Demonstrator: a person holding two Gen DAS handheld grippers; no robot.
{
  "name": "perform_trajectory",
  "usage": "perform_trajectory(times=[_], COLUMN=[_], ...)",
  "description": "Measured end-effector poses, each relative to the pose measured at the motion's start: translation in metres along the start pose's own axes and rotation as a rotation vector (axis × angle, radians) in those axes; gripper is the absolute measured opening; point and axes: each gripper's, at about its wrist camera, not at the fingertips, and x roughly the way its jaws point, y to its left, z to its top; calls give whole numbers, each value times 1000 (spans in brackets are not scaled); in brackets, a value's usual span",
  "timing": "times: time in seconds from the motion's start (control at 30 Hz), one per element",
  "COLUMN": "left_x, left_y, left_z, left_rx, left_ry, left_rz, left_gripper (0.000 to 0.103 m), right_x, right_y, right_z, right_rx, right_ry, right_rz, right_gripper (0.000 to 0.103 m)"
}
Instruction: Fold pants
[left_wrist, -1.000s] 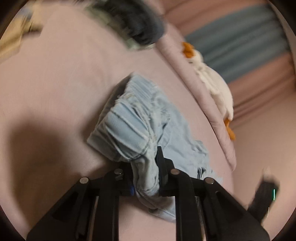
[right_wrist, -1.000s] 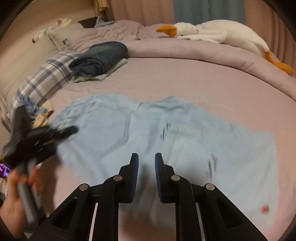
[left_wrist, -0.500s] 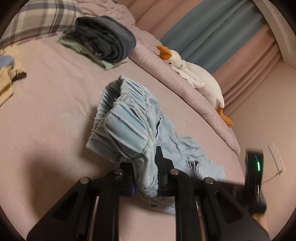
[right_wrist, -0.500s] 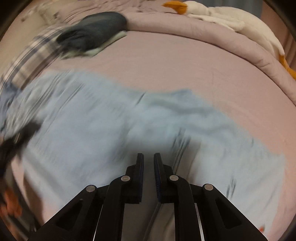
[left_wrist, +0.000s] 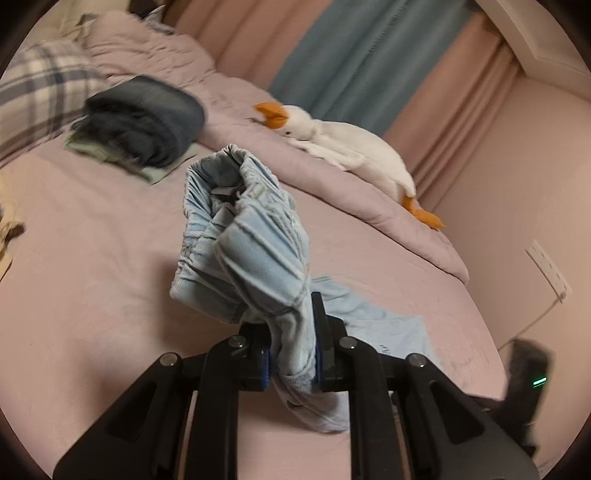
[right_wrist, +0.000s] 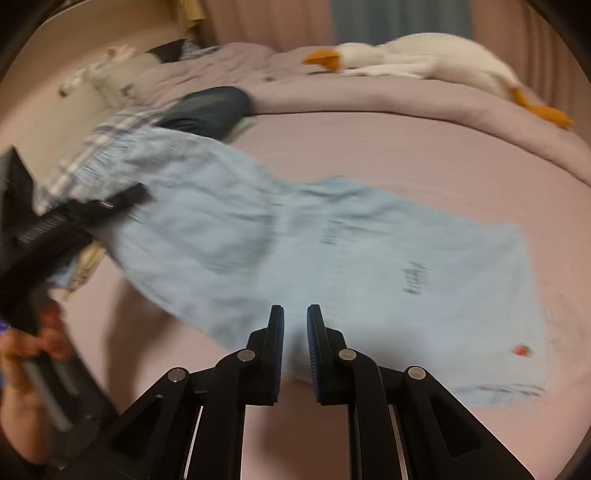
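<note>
Over at the far left of the right wrist view, the left gripper (right_wrist: 125, 197) is lifted off the bed (right_wrist: 369, 147), a hand (right_wrist: 33, 339) wrapped round its handle. Its jaws are clamped on the gathered waistband of the pale blue pants (right_wrist: 332, 251). In its own view the left gripper (left_wrist: 291, 354) shows that band bunched thick between the fingers (left_wrist: 318, 332), with the elastic top flopping forward. Holding the waist up this way probably lets the cloth hang and pull straight, so the legs can settle flat before a fold.

Behind, a folded dark garment (left_wrist: 147, 118) sits on a plaid pillow's (left_wrist: 33, 92) edge, seemingly a pile of finished pieces kept clear of the working area.

Moving to the middle, the pants slope down from the raised waist onto the pink sheet, the legs spreading toward the right. The right gripper (right_wrist: 295, 343) hovers just above the near edge of the cloth, jaws a narrow gap apart and holding nothing. It looks poised to pinch that edge or the crotch seam, which would give a second anchor for the fold.

Further right, the leg hems lie flat on the sheet. A plush goose (right_wrist: 424, 55) rests along the rolled duvet (right_wrist: 406, 99) at the back, well apart from the work.
</note>
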Motion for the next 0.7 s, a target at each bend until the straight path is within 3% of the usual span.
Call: perform_trajectory(times=[0.13,0.2,0.33,0.37,0.4,0.5,0.63,0.7], left_x=[9,14,31,37,40,61,89,104], left_y=[-30,-45,-79,-90,-95,-119,-137,-141], left_z=[2,4,1,-1,-3,-17,-41,-53], left_rx=[67,105,188,211,223,280,338,362], left_ry=[11,17,55,71,79,130,211,253], left_rz=[-32,-42,-75,-86,-91,-113,-122,-123], left_gripper=[16,16,16,16,16,17,21,27], right_x=[39,37,19,12,6,-5,0,1], right_y=[-10,-8,-18,-28,-41,-90,-143,-153], right_z=[-29,-33,-29,-30,-28,-43,-68,-79], right_rx=[32,26,140,198,254,525,861,965], right_ry=[104,68,39,7,-19,-114,-191,-244], right_rz=[25,35,120,159,197,348,538,640], right_gripper=[14,14,16,17,25,56,57,58])
